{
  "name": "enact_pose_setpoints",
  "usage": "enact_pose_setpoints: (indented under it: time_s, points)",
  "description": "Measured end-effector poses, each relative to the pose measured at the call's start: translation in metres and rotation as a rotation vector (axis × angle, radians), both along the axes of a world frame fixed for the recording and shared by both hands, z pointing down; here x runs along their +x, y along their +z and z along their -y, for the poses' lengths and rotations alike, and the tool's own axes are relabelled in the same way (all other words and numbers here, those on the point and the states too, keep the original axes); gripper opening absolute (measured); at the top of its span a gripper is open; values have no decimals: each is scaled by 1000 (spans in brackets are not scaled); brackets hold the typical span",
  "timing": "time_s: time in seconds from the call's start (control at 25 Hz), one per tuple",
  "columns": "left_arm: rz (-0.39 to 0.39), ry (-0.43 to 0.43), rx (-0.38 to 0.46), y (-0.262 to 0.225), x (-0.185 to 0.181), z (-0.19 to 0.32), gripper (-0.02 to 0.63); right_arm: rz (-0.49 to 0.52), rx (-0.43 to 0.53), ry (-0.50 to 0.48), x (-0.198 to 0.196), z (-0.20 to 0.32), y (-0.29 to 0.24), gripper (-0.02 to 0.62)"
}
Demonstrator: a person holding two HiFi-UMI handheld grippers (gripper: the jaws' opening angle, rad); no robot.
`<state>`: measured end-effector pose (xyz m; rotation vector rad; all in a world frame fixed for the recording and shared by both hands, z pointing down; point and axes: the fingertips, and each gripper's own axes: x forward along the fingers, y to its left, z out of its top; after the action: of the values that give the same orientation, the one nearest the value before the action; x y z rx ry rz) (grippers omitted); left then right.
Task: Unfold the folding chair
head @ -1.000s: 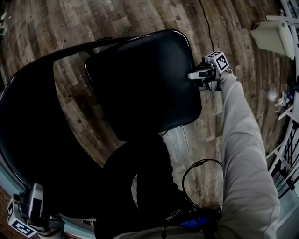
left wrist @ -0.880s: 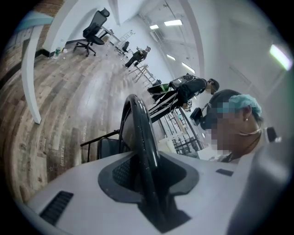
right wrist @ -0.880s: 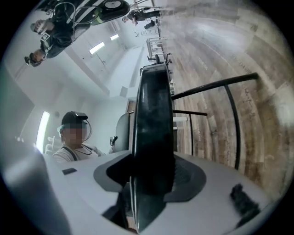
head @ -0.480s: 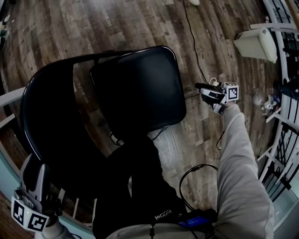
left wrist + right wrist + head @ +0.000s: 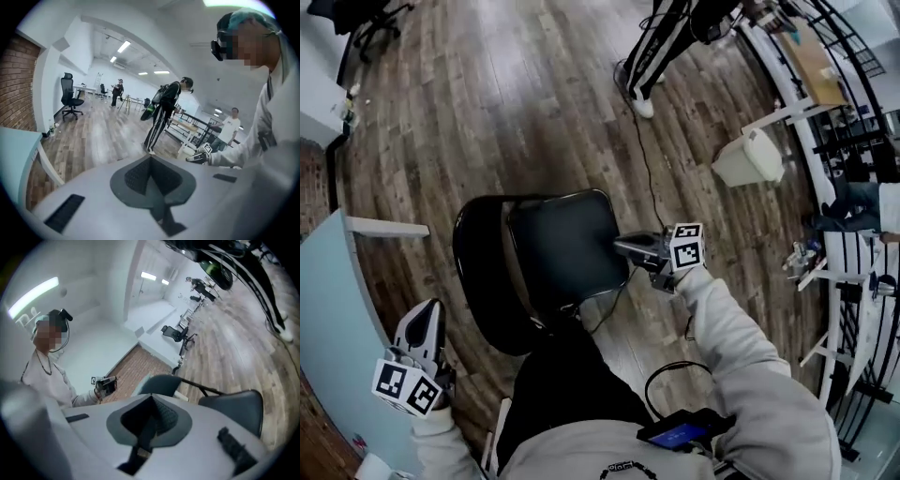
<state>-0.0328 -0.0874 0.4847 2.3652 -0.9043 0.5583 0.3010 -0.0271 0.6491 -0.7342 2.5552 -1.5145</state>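
Observation:
The black folding chair stands opened on the wood floor, its seat level and its backrest towards me. My right gripper hangs above the seat's right edge, clear of it. My left gripper is raised at the lower left, apart from the backrest. Both grippers' jaws have just been closing and now meet with nothing between them, in the left gripper view and in the right gripper view. The right gripper view shows the seat and backrest below.
A white bin stands at the right, and a cable runs across the floor behind the chair. A person's legs are at the top. A pale blue panel lies at my left, railings at my right.
Both grippers have come away from the chair and risen, the right one off the seat's edge. The head view has pulled up, so the chair looks smaller and the room shows.

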Motion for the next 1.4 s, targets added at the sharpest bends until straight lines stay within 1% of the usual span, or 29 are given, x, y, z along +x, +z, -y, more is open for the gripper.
enact_pose_setpoints:
  time_s: [0.08,0.16,0.24,0.32,0.44,0.52,0.64,0.76,0.84,1.0,1.16,1.24,1.4]
  points:
    - [-53,-1,48,-40,10,-8,5,-64,70,19,-16,12,-71,8]
    - [-91,-12,117,-77,21,-8,3,-168,165,47,-29,28,-139,8]
    - [-125,-22,187,-112,33,-1,3,-220,254,131,-40,46,-206,8]
    - [-161,-17,227,-142,49,4,3,-248,331,215,-54,56,-264,8]
    - [-194,6,279,-179,78,4,3,-336,459,263,-79,55,-328,8]
    - [-201,12,353,-207,90,11,3,-374,554,283,-98,58,-366,8]
    - [-208,-18,474,-245,92,23,2,-401,670,343,-120,64,-416,8]
    - [-230,-74,534,-268,92,19,2,-409,727,382,-130,55,-453,8]
    - [-239,-84,561,-280,97,11,2,-407,748,387,-133,46,-470,8]
    - [-249,-34,613,-302,111,-6,2,-416,776,402,-138,34,-487,8]
    - [-223,-1,678,-322,115,-14,2,-399,777,428,-141,32,-494,8]
    - [-229,9,687,-329,112,-16,3,-403,781,431,-147,29,-496,8]
    - [-268,29,684,-341,106,-17,3,-441,794,446,-155,24,-500,6]
